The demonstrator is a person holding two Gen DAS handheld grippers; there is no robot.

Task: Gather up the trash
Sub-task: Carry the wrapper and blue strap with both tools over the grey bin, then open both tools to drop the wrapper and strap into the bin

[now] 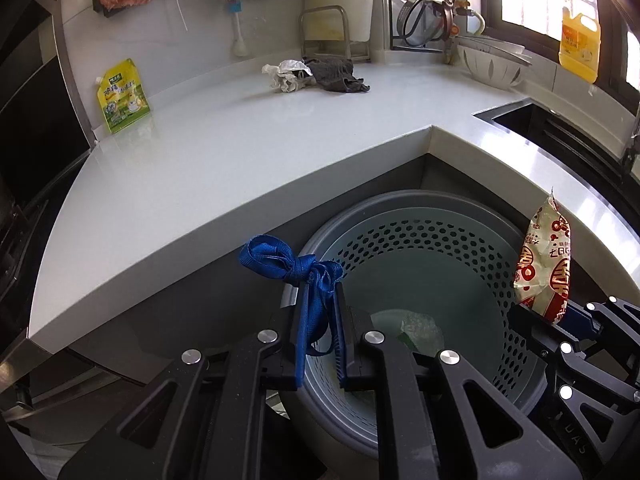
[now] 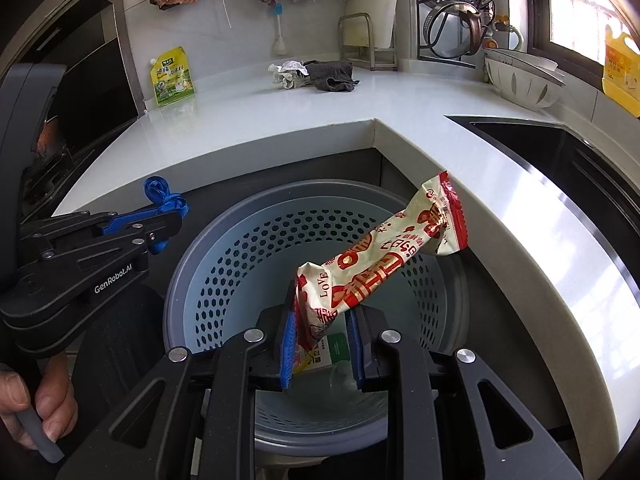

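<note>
Nearest in the left wrist view, the left tool (image 1: 318, 320) is clenched on a blue ribbon (image 1: 298, 272). The ribbon is knotted into a bow, and the bow sticks up past the tips. It is held just above the near-left rim of the bin (image 1: 452, 200), so only part of it hangs over the opening.

In the right wrist view, the right tool (image 2: 322, 340) is clenched on the bottom end of a red and cream snack wrapper (image 2: 384, 264). The wrapper's long side is pointed up and away to the right, toward the tabletop (image 2: 280, 120). The held end is right over the middle of the bin, with old trash seen at the bottom.

So the bin lies straight below both tools. The wrapper is better placed for a drop. The ribbon may need to be moved a little further in over the opening first.

Farther off, a crumpled white paper (image 1: 286, 74), a gray cloth (image 1: 338, 74) and a green pouch (image 1: 122, 96) are left on the tabletop.
</note>
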